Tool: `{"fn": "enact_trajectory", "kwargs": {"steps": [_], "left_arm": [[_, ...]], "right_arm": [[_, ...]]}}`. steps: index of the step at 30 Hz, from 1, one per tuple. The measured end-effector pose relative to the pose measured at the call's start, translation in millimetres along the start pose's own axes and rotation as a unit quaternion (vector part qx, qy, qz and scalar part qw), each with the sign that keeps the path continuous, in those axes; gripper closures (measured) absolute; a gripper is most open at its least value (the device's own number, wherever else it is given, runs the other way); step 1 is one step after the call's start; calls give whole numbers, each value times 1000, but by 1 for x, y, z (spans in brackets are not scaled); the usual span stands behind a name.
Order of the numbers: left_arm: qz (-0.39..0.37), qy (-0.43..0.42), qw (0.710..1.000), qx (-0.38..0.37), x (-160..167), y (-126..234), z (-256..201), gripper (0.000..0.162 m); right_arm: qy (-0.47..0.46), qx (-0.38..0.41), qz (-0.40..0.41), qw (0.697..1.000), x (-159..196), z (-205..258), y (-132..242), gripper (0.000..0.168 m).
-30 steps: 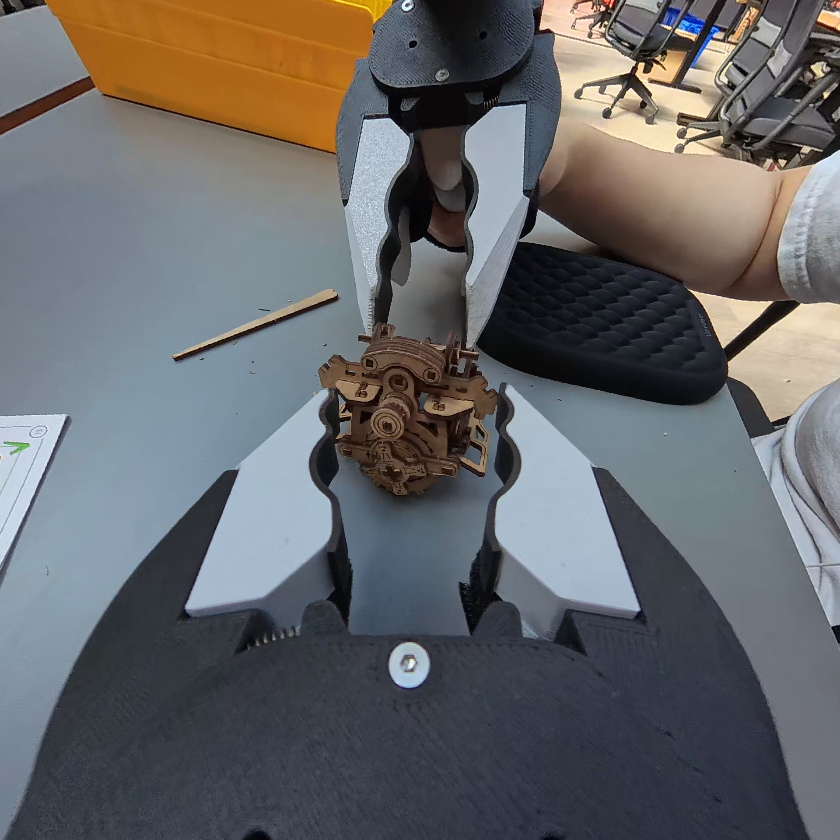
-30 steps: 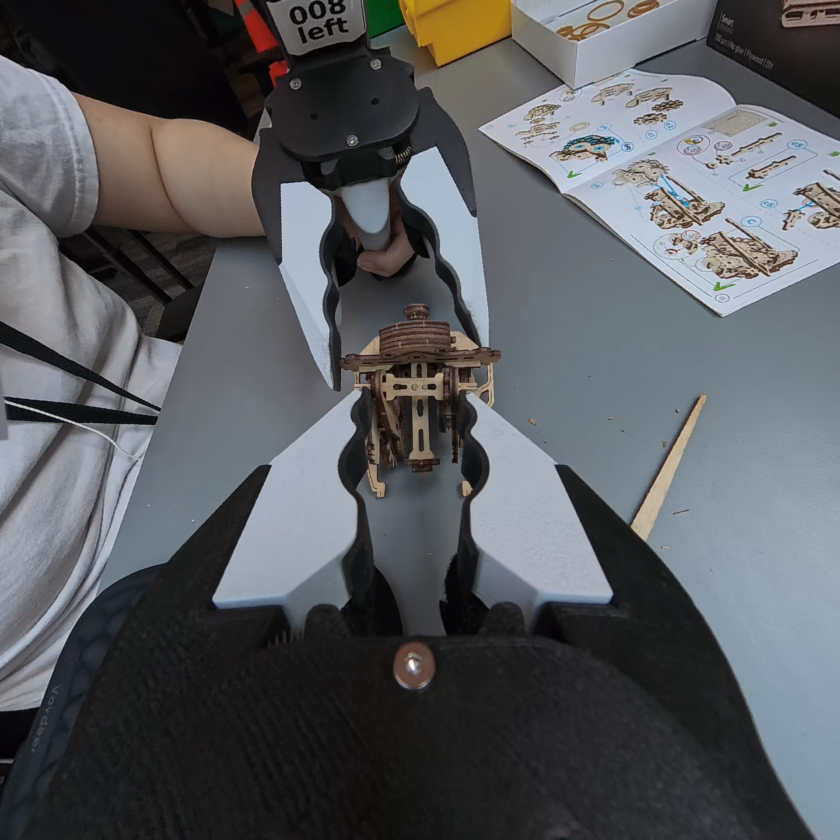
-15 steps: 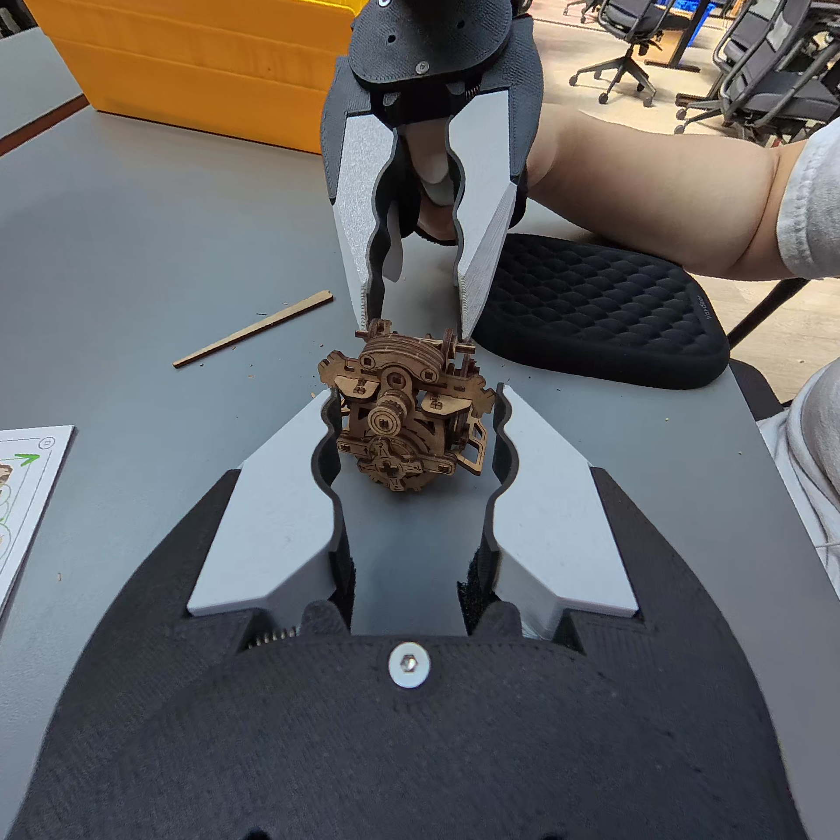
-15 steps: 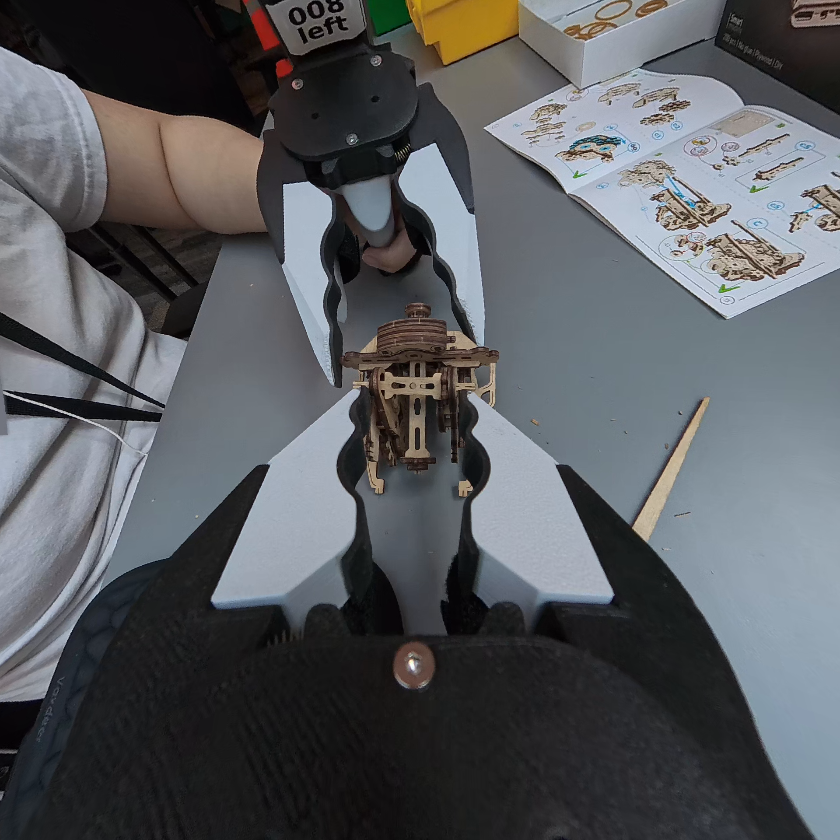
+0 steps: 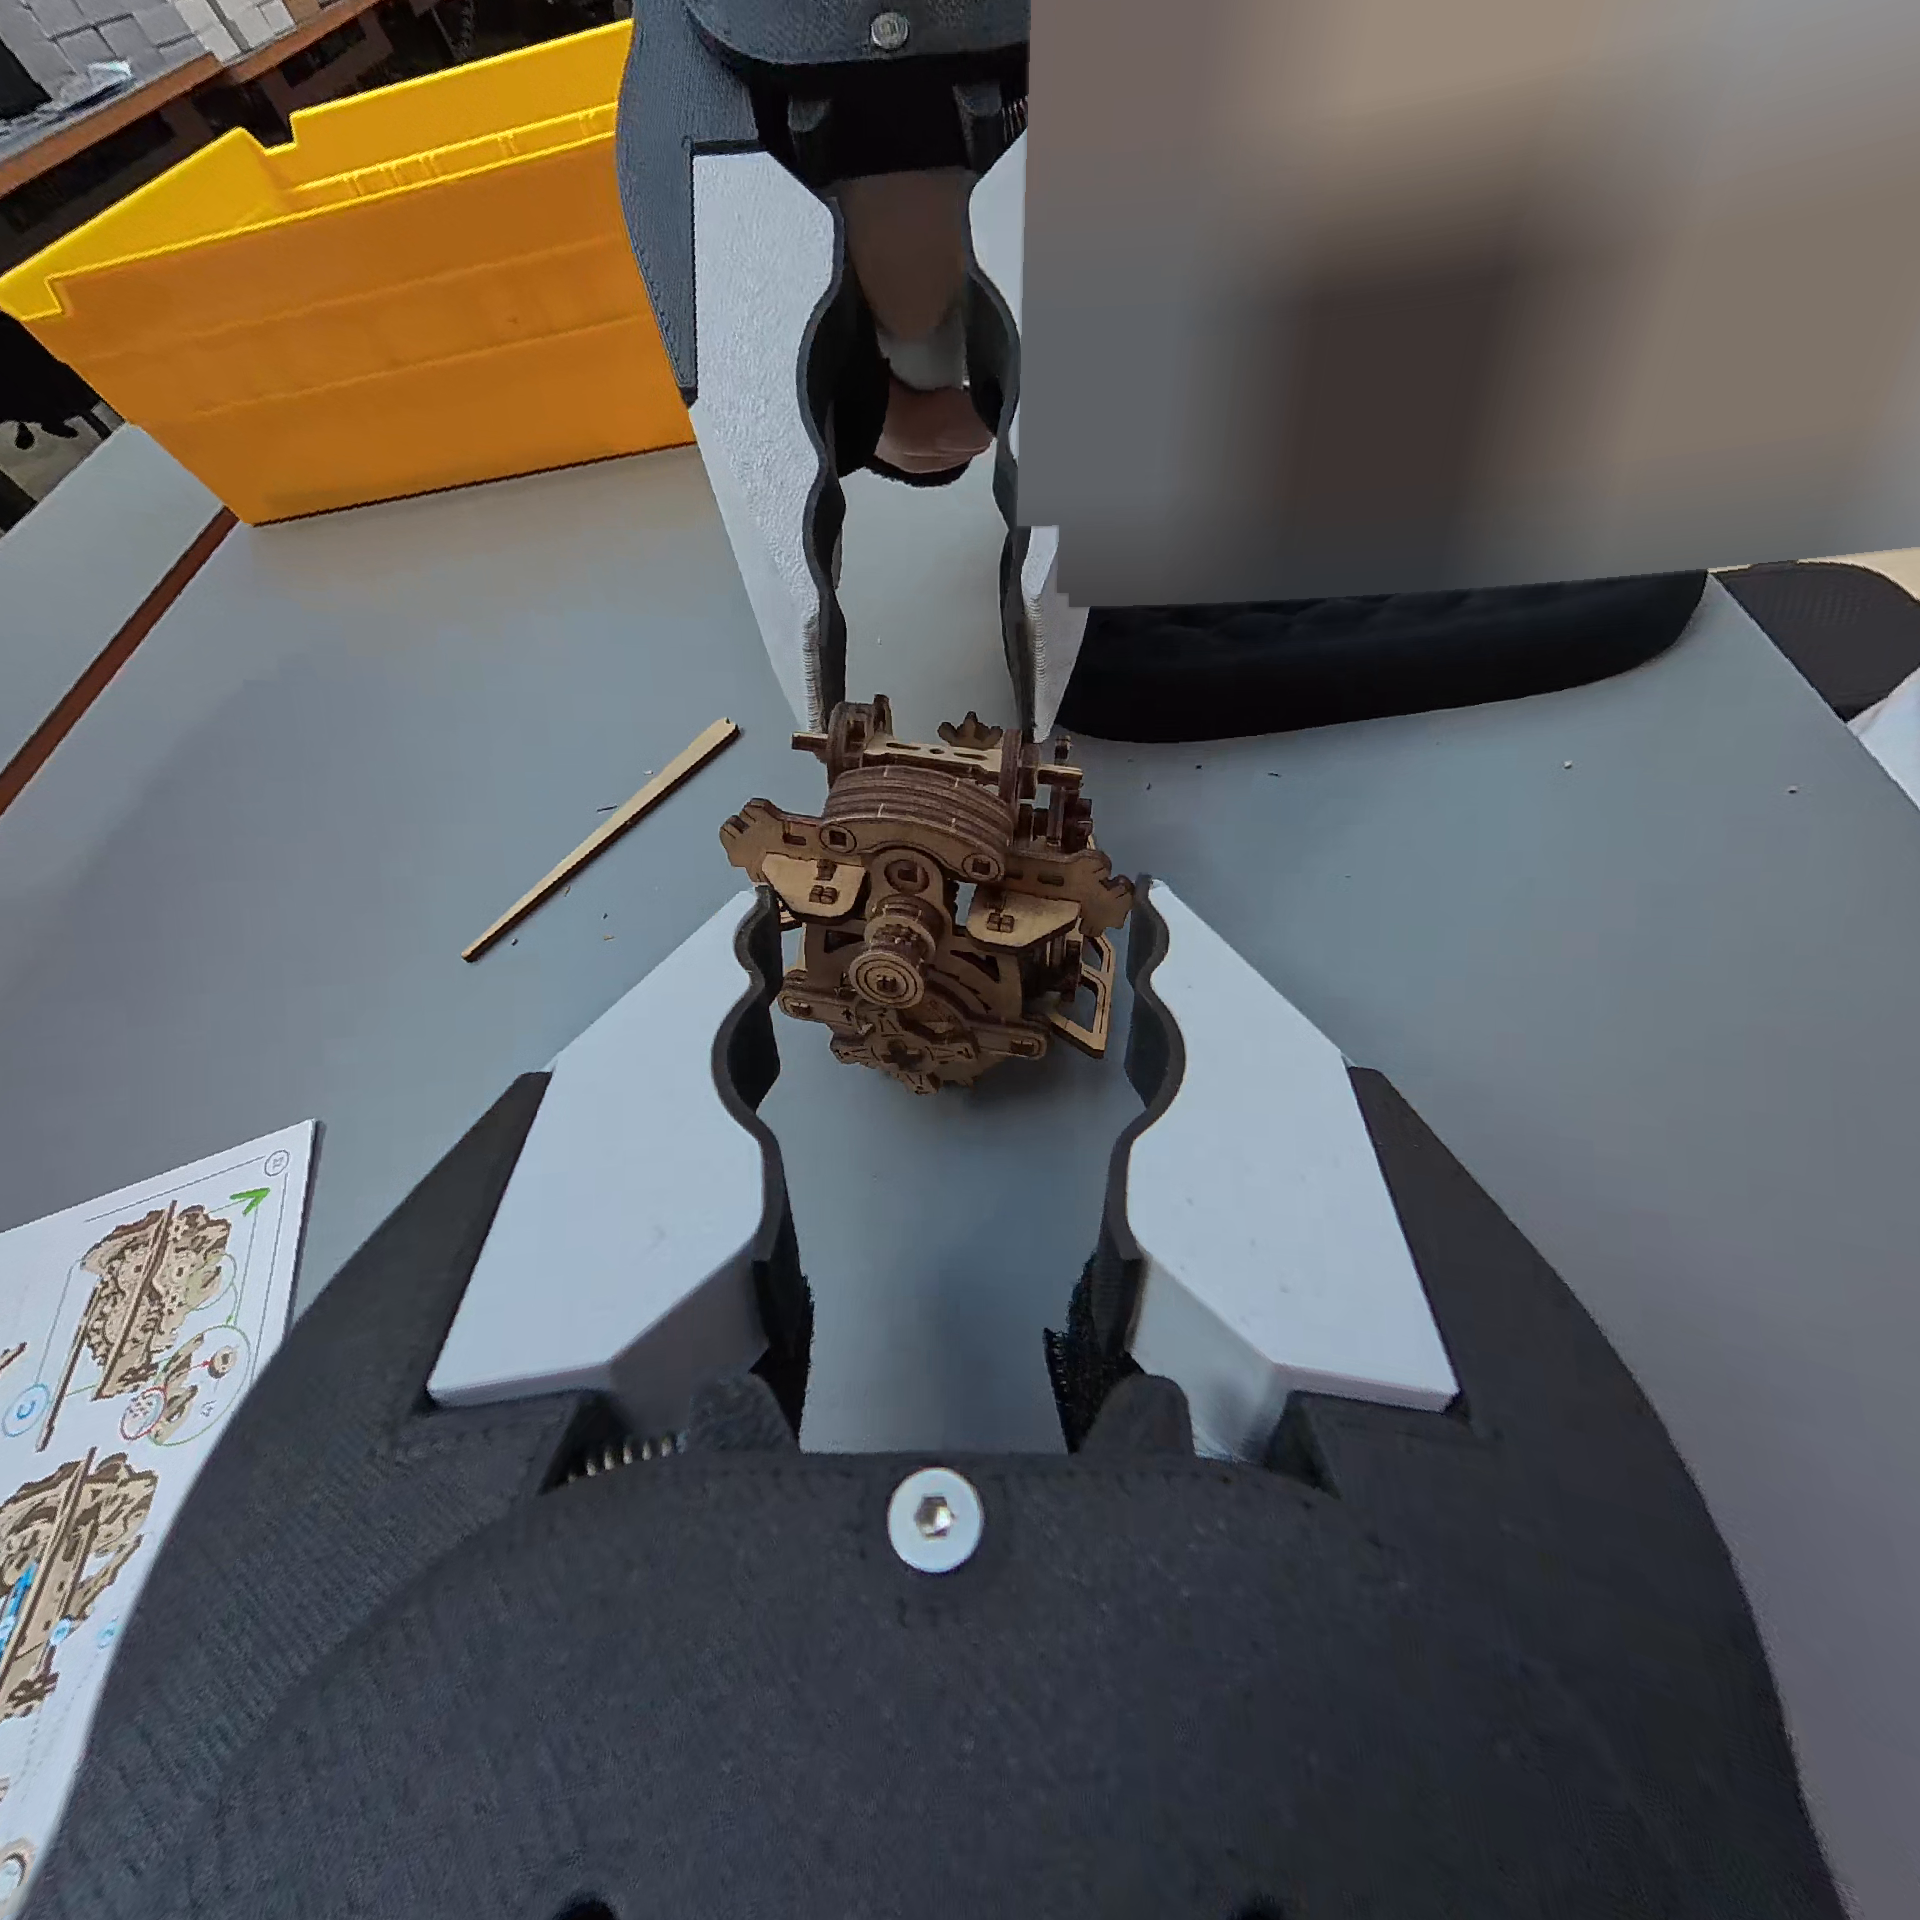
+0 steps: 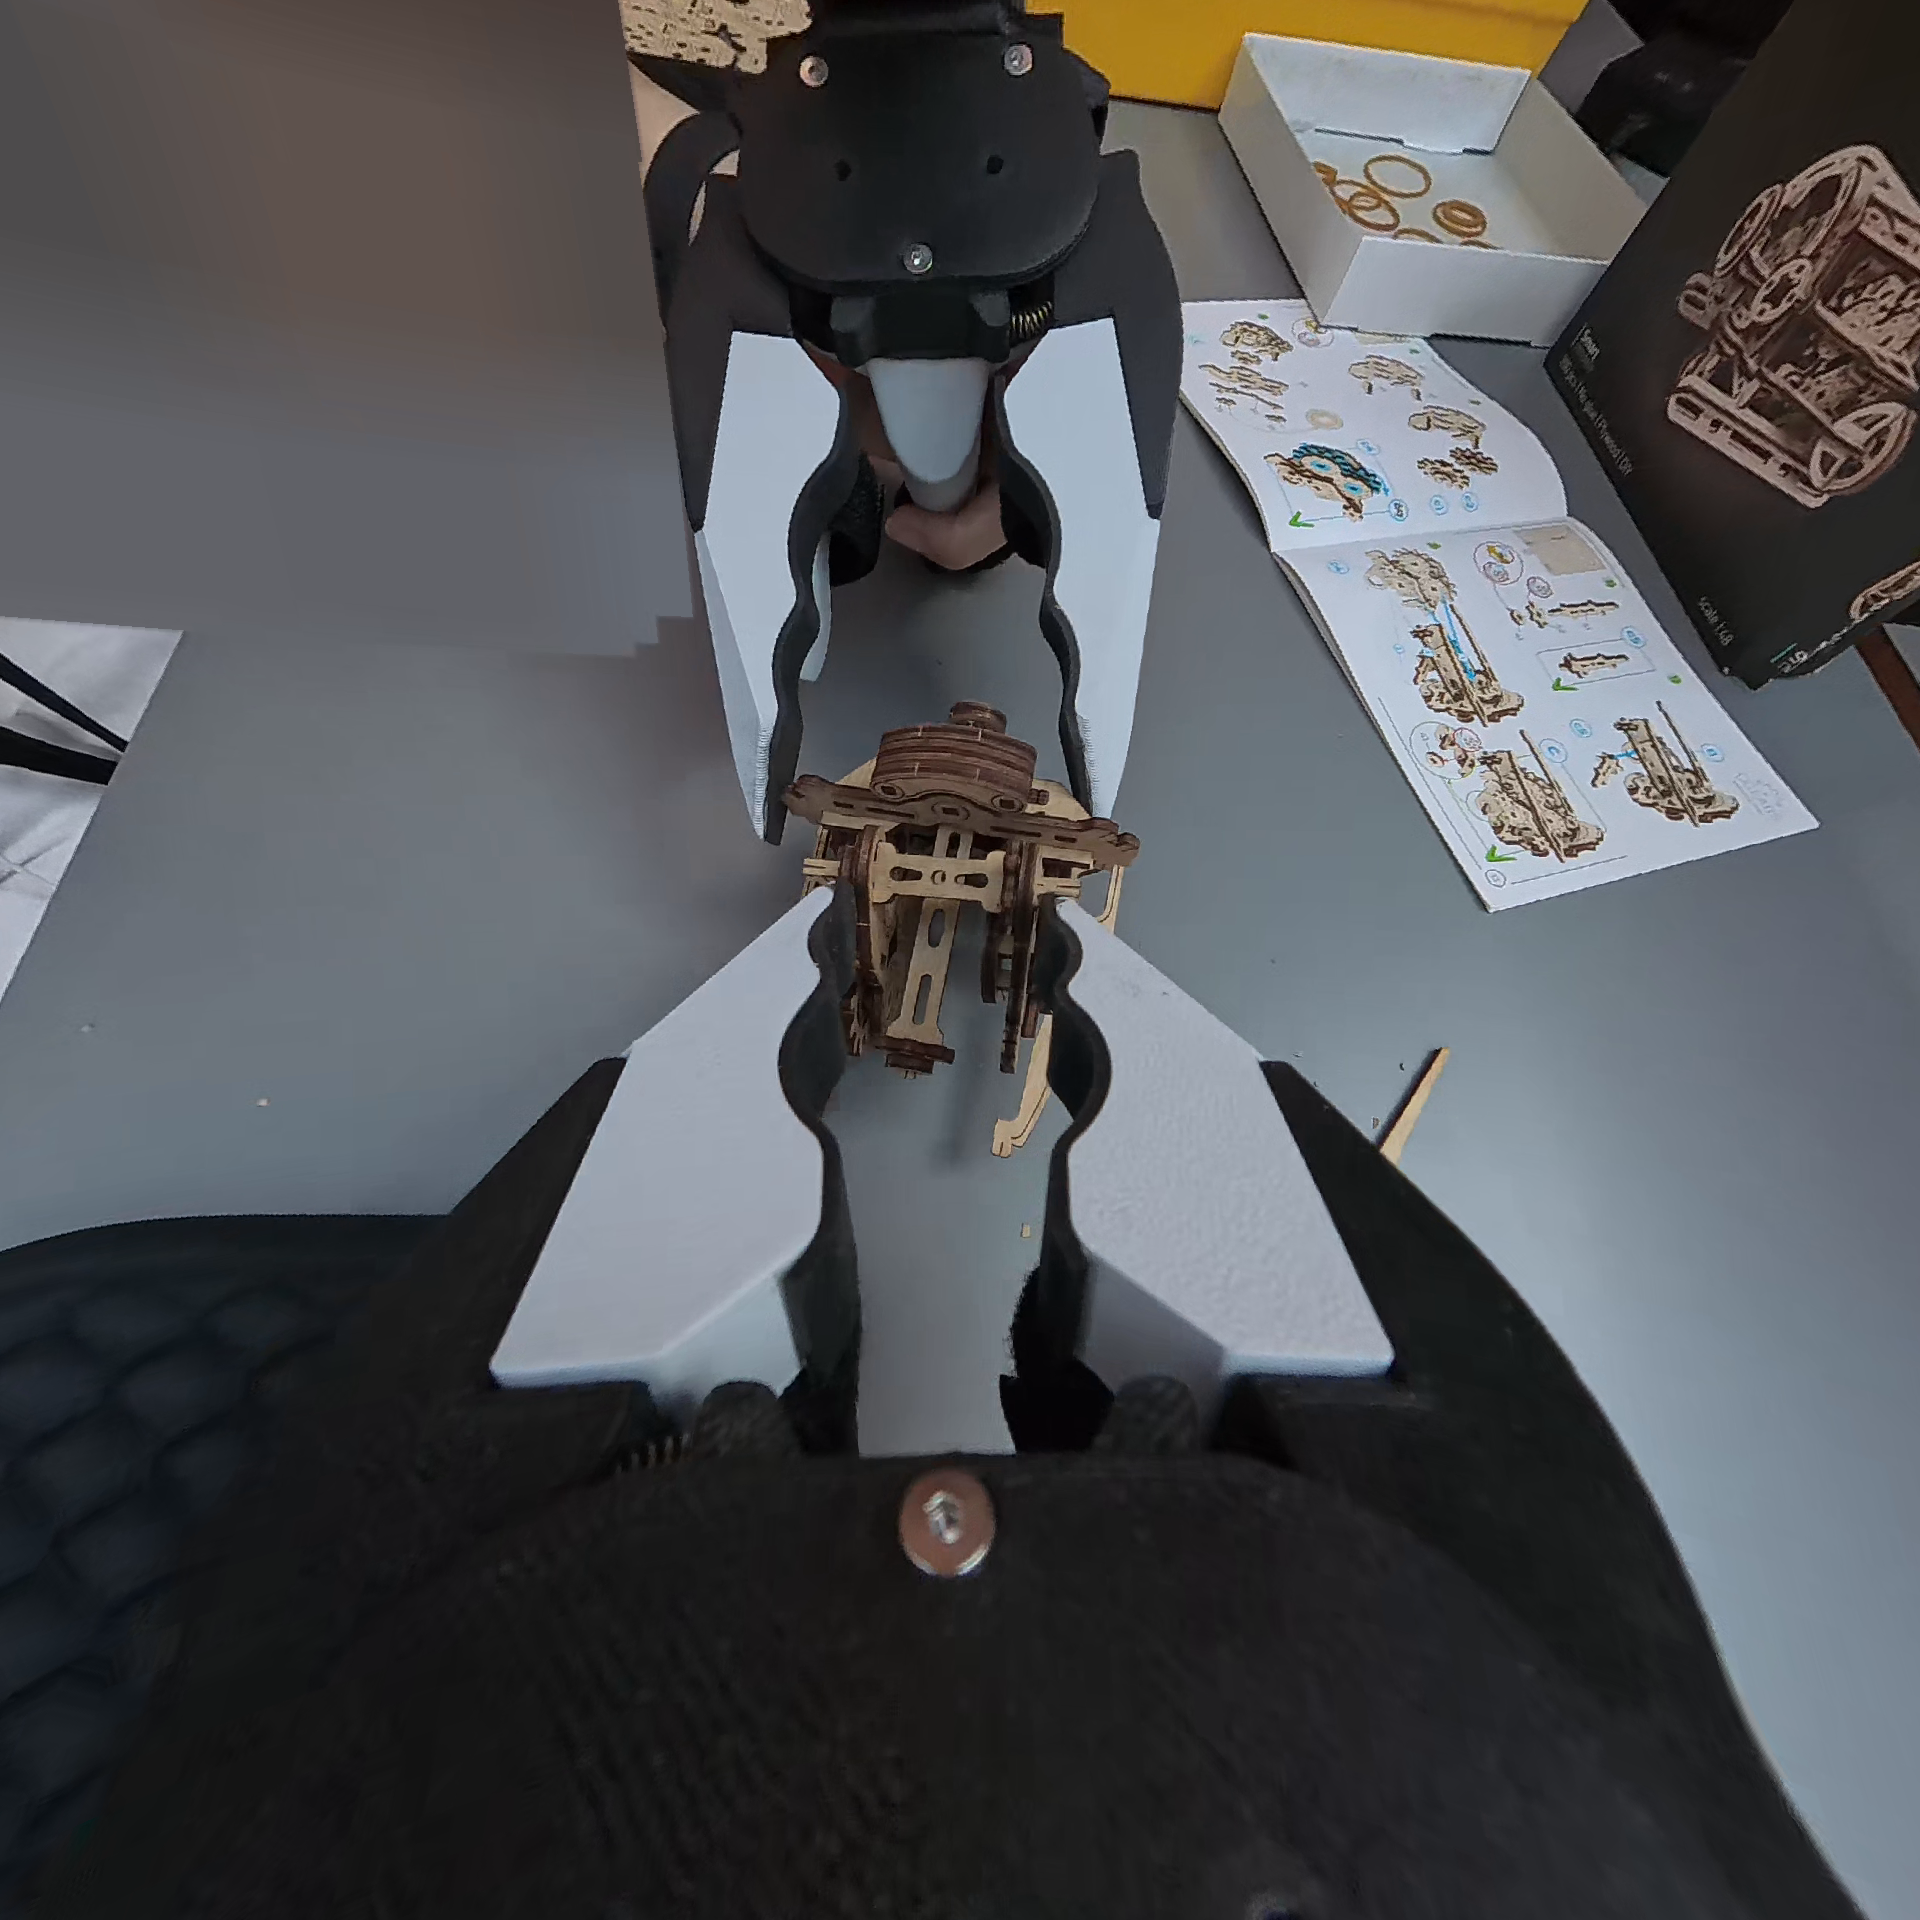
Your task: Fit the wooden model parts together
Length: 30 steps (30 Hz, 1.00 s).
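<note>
I see a yellow plastic bin [image 5: 353, 312], a thin loose wooden stick [image 5: 601, 840], a black quilted cushion [image 5: 1371, 655] and an open printed instruction booklet [image 6: 1486, 623] on the grey table [image 5: 364, 727].

The left gripper [image 5: 943, 914] reaches forward low over the surface, its two grey fingers spread apart with a clear gap on each side. The right gripper [image 6: 940, 925] faces it from the opposite side, fingers drawn closer together and pressed in at both tips. The two grippers meet nearly tip to tip. A hand [image 6: 940, 530] grips the left gripper's handle from behind.
</note>
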<state>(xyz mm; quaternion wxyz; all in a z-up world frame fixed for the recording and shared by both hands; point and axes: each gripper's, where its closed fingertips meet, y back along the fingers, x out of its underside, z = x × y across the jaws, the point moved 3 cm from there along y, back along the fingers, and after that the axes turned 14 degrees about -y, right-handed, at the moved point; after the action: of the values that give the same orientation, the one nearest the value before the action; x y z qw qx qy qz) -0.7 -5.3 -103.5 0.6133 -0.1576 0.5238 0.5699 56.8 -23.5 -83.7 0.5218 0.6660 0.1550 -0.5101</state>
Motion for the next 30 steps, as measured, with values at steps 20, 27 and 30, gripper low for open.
{"fn": "enact_trajectory", "kwargs": {"steps": [20, 27, 30], "left_arm": [[29, -128, 991, -29, 5, 6, -5, 97], [35, -127, 991, -30, 5, 6, -4, 97], [35, -124, 991, -31, 5, 6, -4, 97]], "right_arm": [[133, 77, 21, 988, -5, 13, -6, 135], [130, 77, 18, 988, -5, 12, -6, 135], [128, 77, 17, 989, -5, 12, -6, 135]]}}
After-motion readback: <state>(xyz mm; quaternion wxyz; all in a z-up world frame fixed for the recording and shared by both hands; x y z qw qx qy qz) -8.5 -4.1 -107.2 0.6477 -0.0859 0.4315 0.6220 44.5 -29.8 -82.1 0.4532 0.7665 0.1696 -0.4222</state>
